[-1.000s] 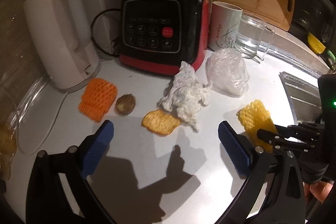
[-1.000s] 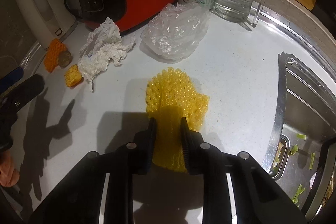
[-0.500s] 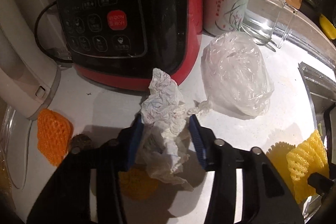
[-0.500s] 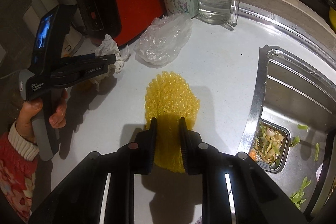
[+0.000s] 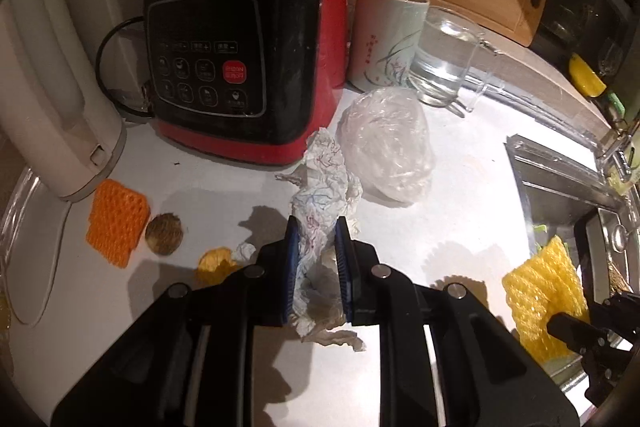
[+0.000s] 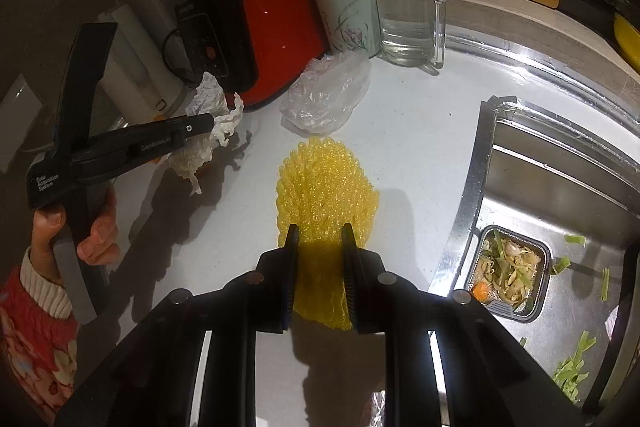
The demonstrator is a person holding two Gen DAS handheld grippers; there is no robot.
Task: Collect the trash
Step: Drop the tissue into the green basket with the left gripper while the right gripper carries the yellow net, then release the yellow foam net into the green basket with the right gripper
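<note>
Left hand-held gripper (image 5: 317, 247): jaws clamped on the tissue (image 5: 320, 195), lifted off the worktop (image 5: 440, 219).
Right hand-held gripper (image 6: 319, 247): jaws pinched on the yellow net (image 6: 326, 183), held near the sink (image 6: 560, 187).
Bag (image 5: 386, 143): on the worktop, at 1 o'clock from the tissue, just beside it.
Orange net (image 5: 117, 223): at 9 o'clock, touching the brown lump (image 5: 164, 239).
Peel (image 5: 214, 263): on the worktop, just at 9 o'clock of the left jaws.
Blender (image 5: 240, 67): at 11 o'clock.

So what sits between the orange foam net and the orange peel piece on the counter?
A small round brown lump, in the left wrist view, between the orange foam net and the peel piece.
</note>
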